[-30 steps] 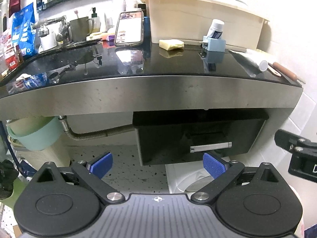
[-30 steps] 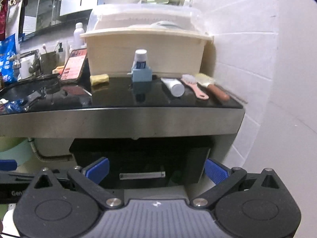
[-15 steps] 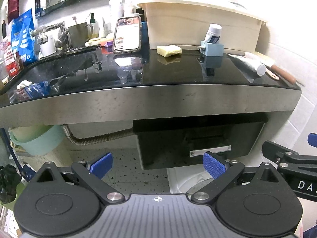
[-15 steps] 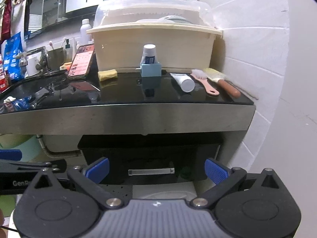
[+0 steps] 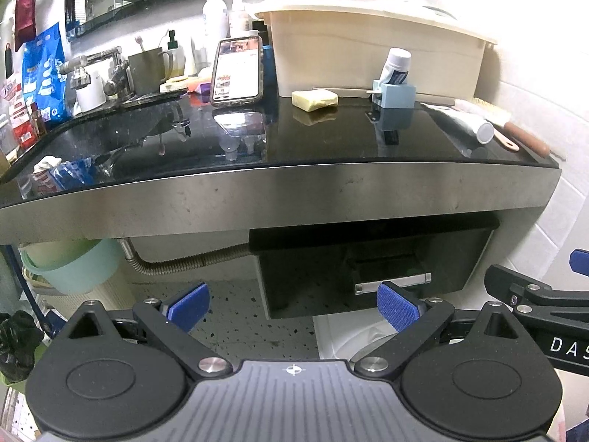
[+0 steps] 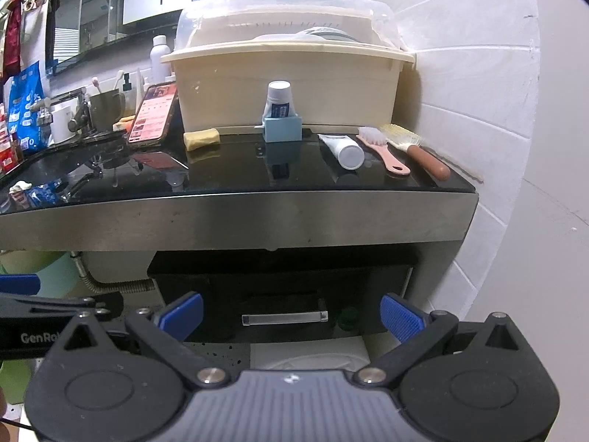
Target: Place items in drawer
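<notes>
A black drawer point(image 5: 371, 269) with a silver handle point(image 5: 393, 283) hangs shut under the steel-edged black counter point(image 5: 279, 191); it also shows in the right wrist view point(image 6: 283, 294). On the counter lie a white tube point(image 6: 344, 149), a pink brush point(image 6: 383, 153), a brown-handled brush point(image 6: 416, 149), a yellow sponge point(image 6: 201, 139) and a blue holder with a tube point(image 6: 281, 121). My left gripper point(image 5: 292, 309) is open and empty below the counter. My right gripper point(image 6: 291, 318) is open and empty in front of the drawer.
A phone point(image 5: 237, 72) leans against a cream dish bin point(image 5: 375, 59). A faucet point(image 5: 95, 70), metal cup point(image 5: 149, 70) and bottles stand at the back left. A green basin point(image 5: 70, 269) and hose point(image 5: 184, 261) hang under the counter. A tiled wall point(image 6: 478, 110) closes the right.
Both grippers have risen and drawn back a little, so the counter top and drawer sit lower in view. The right gripper has come further into the left wrist view. Both stay open.
</notes>
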Action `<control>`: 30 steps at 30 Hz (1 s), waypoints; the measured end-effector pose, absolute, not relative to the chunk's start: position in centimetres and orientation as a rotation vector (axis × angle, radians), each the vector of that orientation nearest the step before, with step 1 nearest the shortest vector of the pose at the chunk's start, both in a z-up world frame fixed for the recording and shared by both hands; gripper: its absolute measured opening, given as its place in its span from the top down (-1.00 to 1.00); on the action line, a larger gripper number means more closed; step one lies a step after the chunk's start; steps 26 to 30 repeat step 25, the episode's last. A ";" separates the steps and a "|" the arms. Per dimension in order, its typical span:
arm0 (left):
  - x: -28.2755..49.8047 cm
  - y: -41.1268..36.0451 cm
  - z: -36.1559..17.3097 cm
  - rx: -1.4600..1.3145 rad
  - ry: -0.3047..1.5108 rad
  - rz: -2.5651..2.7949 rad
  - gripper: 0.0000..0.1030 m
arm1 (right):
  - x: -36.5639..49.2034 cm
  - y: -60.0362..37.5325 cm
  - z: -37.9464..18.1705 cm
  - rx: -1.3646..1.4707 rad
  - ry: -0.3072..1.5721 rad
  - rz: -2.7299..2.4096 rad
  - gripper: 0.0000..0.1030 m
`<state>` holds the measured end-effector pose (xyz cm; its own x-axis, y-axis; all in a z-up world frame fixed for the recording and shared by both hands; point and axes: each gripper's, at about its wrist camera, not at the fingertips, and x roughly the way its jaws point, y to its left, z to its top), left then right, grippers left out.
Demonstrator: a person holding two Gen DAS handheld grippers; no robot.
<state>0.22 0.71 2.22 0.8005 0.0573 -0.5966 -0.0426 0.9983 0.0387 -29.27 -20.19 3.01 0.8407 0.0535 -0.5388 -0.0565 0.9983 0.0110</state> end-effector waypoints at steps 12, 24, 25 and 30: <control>0.3 0.7 2.2 0.026 0.643 0.054 -0.92 | -29.3 -20.3 3.0 0.001 0.570 0.060 -1.00; 0.2 0.5 2.2 0.024 0.645 0.055 -0.91 | -29.3 -20.4 2.9 0.006 0.570 0.055 -1.00; 0.2 0.5 2.2 0.024 0.646 0.055 -0.91 | -29.3 -20.4 2.9 0.006 0.571 0.055 -1.00; 0.2 0.5 2.2 0.024 0.646 0.055 -0.91 | -29.3 -20.4 2.9 0.006 0.571 0.055 -1.00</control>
